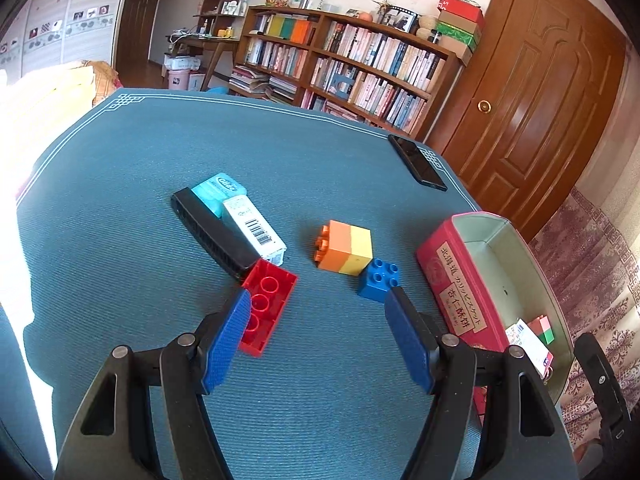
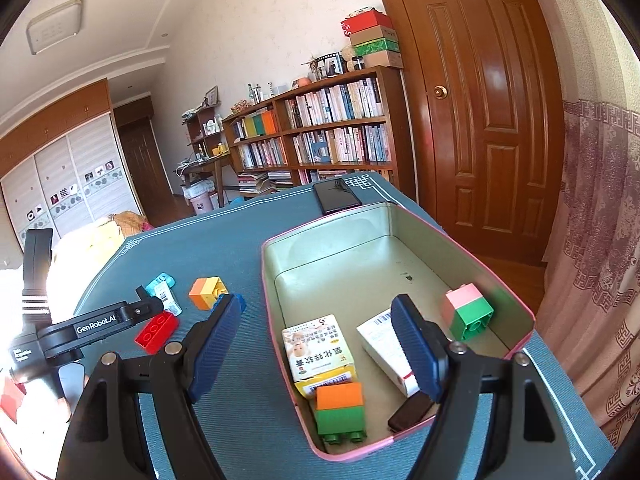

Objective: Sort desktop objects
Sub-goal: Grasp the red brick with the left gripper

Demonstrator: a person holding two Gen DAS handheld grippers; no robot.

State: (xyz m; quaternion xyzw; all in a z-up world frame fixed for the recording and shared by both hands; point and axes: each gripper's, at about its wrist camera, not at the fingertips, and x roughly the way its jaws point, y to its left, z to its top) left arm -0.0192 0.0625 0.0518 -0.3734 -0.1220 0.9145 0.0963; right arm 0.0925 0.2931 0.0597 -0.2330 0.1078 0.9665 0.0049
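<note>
Teal table mat, lower centre — left gripper spread wide, best centred on red brick before clenching; right gripper released over tin.

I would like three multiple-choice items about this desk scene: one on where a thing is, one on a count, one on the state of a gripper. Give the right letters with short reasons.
1. Where does the black phone lie?
A. inside the tin
B. on the green mat near the far corner
C. under the red brick

2. How many two-colour stacked bricks are inside the pink tin?
A. none
B. two
C. four

3. How does the left gripper stand?
A. open, holding nothing
B. shut on the blue brick
C. shut on the phone

Answers:
1 B: the phone rests flat on the mat, apart from the tin.
2 B: a pink-green brick and an orange-green brick lie in it.
3 A: its fingers are spread wide, the red brick and blue brick just beyond the tips.
</note>
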